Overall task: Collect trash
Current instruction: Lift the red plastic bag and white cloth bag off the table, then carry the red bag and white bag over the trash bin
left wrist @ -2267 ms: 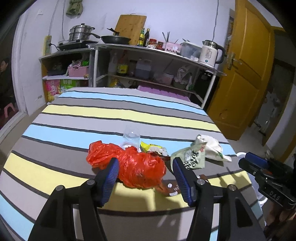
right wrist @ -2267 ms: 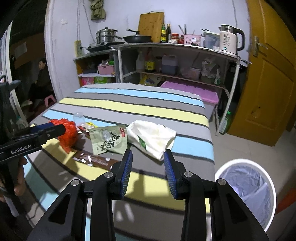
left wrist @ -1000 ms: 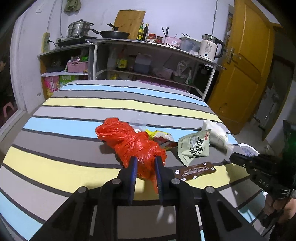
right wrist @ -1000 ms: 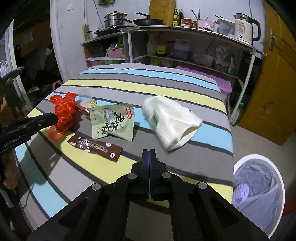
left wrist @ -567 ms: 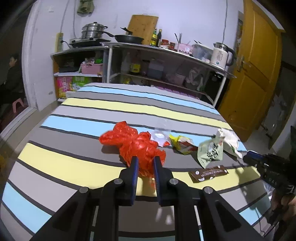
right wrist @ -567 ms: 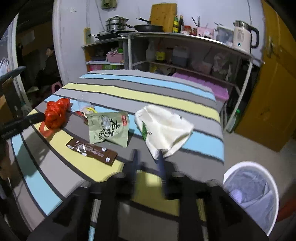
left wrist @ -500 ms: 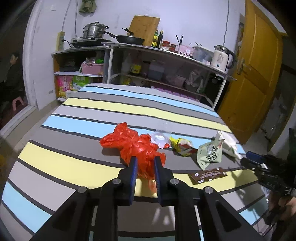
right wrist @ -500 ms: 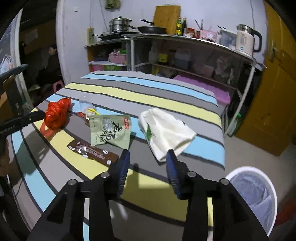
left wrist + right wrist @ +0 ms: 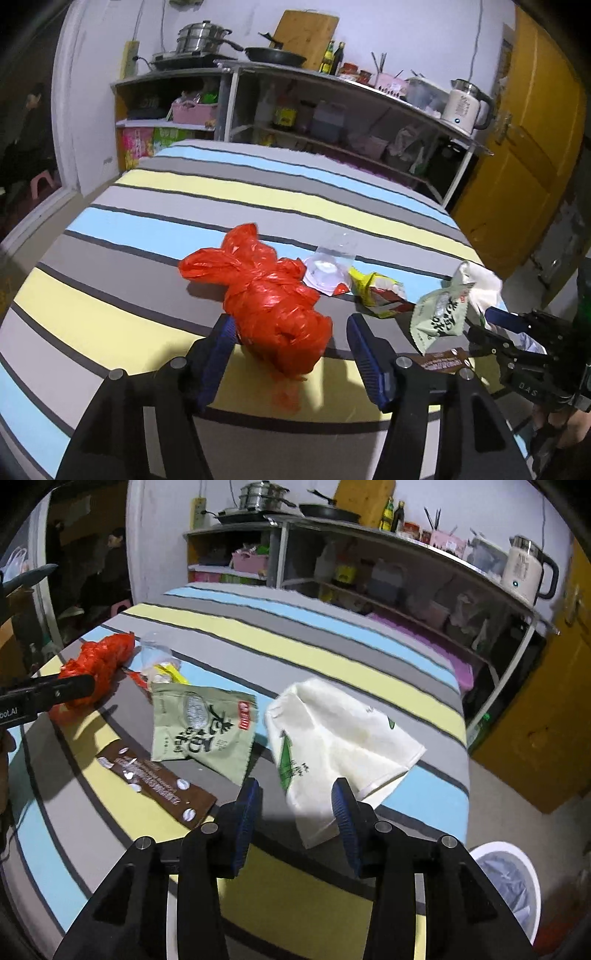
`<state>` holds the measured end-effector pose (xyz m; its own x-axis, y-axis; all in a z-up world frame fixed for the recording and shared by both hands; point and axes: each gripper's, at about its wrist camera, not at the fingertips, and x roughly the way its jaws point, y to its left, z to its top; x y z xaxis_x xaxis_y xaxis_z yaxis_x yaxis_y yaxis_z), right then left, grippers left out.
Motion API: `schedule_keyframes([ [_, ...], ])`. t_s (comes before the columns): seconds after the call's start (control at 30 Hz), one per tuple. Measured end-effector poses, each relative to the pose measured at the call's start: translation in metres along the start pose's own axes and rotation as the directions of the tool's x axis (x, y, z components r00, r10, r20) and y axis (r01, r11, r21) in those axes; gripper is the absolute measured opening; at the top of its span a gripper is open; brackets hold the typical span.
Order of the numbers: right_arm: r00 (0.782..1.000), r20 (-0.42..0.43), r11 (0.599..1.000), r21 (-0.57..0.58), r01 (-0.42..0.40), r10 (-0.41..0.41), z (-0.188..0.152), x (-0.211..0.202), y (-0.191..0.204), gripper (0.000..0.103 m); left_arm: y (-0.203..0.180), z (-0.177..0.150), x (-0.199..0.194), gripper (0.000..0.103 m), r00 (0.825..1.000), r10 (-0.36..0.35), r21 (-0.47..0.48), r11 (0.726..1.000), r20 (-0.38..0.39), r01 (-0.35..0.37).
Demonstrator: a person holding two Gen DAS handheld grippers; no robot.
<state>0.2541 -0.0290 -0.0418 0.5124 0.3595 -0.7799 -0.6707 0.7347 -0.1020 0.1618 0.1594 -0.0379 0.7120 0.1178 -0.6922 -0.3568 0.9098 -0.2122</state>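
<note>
Both grippers just opened; white bin [image 9: 508,882] holds a liner.

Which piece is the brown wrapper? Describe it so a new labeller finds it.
On the striped bed, look at the litter near the front edge. The brown wrapper lies flat just in front of the green snack pouch. It is the only long, dark, narrow strip, dotted with white ovals.
</note>
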Motion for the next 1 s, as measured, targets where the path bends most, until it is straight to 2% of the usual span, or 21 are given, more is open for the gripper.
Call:
schedule_keyframes([
  [0.03,1.000,-0.005,1.000,0.009,-0.008,0.008,0.000,0.002,-0.002,0.041,-0.001,0.001,0.001,0.062,1.000,0.007,0.002,1.000,-0.004,-0.007],
  [0.07,1.000,-0.004,1.000,0.018,-0.007,0.007,0.000,0.002,-0.004,0.028,-0.001,0.001,0.002,0.059,1.000,0.012,0.005,1.000,-0.004,-0.012],
  [0.1,1.000,0.002,0.999,0.032,-0.003,0.003,0.000,0.000,-0.006,0.023,-0.002,0.001,0.002,0.054,1.000,0.017,0.008,1.000,-0.004,-0.017],
  [0.13,1.000,0.010,0.999,0.045,-0.010,0.010,0.000,-0.001,-0.009,0.021,-0.002,0.001,0.003,0.043,1.000,0.022,0.014,1.000,-0.010,-0.022],
  [0.2,1.000,0.027,0.998,0.068,-0.015,0.014,0.000,-0.007,-0.012,0.016,-0.002,0.001,0.002,0.042,1.000,0.020,0.015,1.000,-0.008,-0.020],
  [0.47,0.998,0.063,0.994,0.105,-0.007,0.000,-0.010,-0.031,-0.006,0.010,-0.006,-0.004,-0.018,0.040,1.000,-0.007,0.051,0.999,0.025,0.006],
  [0.7,0.995,0.101,0.987,0.160,-0.006,-0.011,-0.024,-0.062,-0.007,0.010,-0.021,-0.008,-0.049,0.040,0.996,-0.060,0.086,0.995,0.066,0.054],
  [1.0,0.988,0.147,0.976,0.217,0.023,-0.056,-0.044,-0.106,-0.006,0.010,-0.067,-0.013,-0.077,0.040,0.983,-0.161,0.169,0.975,0.086,0.145],
])
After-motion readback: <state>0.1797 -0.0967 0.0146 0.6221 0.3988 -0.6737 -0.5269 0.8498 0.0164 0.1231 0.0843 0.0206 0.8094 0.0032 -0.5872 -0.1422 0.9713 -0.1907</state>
